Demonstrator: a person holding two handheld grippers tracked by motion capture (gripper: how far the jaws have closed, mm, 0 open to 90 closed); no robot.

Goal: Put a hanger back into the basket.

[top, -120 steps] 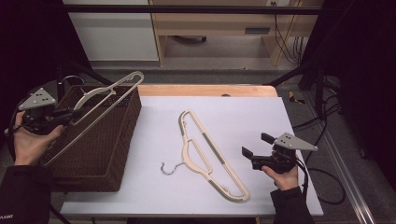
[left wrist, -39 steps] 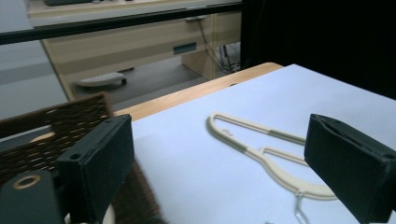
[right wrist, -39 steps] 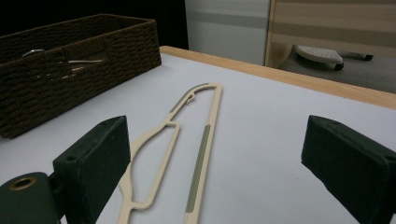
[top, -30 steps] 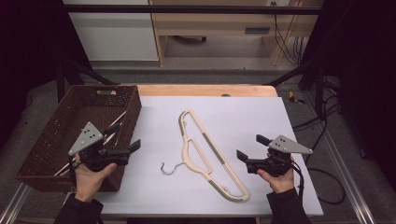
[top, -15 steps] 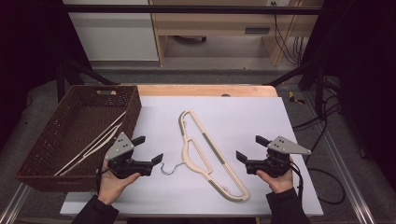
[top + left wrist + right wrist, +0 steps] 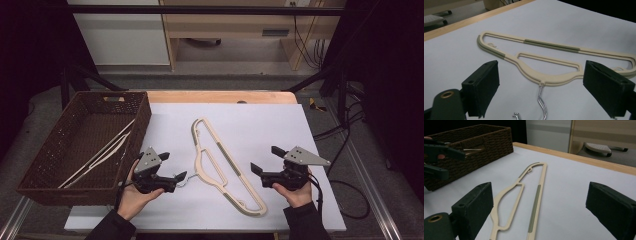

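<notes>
Overhead, a second hanger point(image 6: 100, 152) lies inside the basket point(image 6: 55, 187).

Cream hanger point(image 6: 225, 167) flat on the white table point(image 6: 280, 130), left tool point(image 6: 172, 167) wide at its metal hook point(image 6: 184, 179)

A white-topped table point(image 6: 280, 125) with a wooden far edge. On it lie a cream hanger point(image 6: 220, 162) and, at its left, a brown wicker basket point(image 6: 45, 170).

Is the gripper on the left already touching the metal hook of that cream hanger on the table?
Apart. In the left gripper view, the open left gripper has one jaw on each side of the hanger's metal hook, with bare white table between each jaw and the wire.
</notes>
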